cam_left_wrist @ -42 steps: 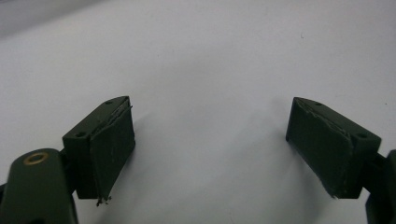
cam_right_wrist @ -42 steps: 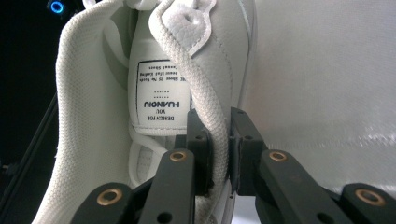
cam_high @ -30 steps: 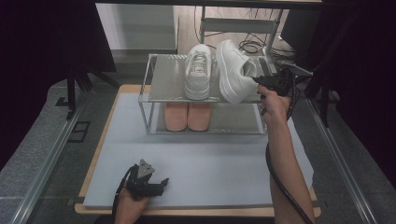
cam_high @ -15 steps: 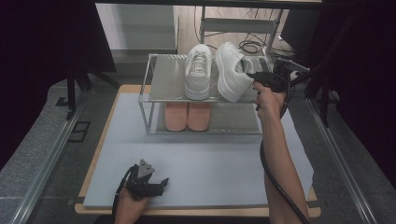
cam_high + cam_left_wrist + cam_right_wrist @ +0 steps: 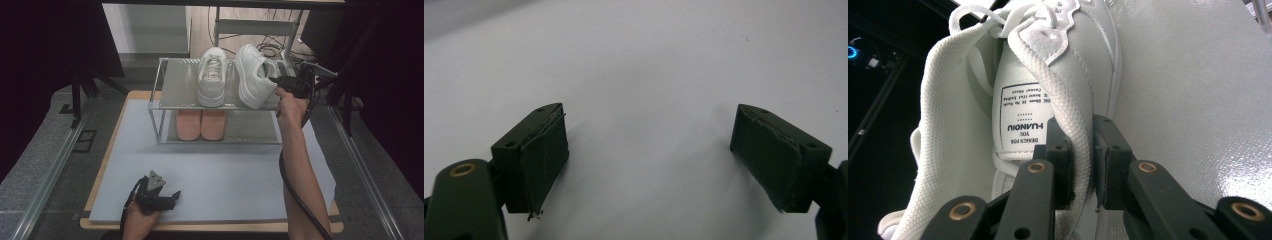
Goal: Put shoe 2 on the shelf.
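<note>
One white sneaker (image 5: 212,82) is set flat on the rack (image 5: 175,90) top; the second sneaker (image 5: 254,75), tilted near the right edge, is pinched by its collar in the right gripper (image 5: 1082,165) and not yet released. The left gripper (image 5: 649,155) is held wide open and empty on the mat (image 5: 225,170).

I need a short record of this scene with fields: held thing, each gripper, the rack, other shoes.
held thing: white sneaker, tilted on its side on the top shelf
right gripper: shut on the sneaker's collar edge
left gripper: open, holding nothing, low over the grey mat
rack: metal, two shelves
other shoes: second white sneaker upright on top; pink pair below
</note>
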A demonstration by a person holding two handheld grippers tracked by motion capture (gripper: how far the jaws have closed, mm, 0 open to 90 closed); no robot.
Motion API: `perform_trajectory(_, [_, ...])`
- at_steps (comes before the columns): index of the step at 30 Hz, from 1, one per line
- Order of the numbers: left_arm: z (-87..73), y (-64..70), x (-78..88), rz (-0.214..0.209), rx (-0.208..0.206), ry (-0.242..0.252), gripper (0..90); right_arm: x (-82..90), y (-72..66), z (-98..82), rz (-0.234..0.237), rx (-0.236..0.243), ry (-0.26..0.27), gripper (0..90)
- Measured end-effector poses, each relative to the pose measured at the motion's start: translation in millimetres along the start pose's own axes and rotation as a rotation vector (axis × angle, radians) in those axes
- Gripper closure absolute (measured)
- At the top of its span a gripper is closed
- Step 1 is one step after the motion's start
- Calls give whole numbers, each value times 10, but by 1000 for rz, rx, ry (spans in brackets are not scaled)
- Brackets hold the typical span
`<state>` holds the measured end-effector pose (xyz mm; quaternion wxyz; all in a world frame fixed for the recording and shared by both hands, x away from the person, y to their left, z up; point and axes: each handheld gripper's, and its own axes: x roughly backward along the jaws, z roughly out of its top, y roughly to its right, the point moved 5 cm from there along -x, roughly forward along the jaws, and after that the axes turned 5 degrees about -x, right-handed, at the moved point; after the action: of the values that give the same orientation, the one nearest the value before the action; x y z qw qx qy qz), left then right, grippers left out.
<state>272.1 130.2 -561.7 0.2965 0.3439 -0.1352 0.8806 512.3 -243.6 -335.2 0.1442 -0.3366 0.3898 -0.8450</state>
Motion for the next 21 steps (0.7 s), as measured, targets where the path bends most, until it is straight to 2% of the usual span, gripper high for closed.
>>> perform_trajectory(9, [0, 0, 1, 0, -1, -1, 154, -88, -142, -53, -29, 32, 27, 722])
perform_trajectory(13, [-1, 0, 2, 0, -1, -2, 154, -131, -229, -95, -43, 78, 26, 684])
perform_trajectory(17, [-1, 0, 1, 0, -1, 0, 154, -153, -266, -113, -25, 97, 25, 636])
perform_trajectory(21, [-1, 0, 1, 0, -1, 0, 154, -123, -270, -105, 29, 102, 0, 569])
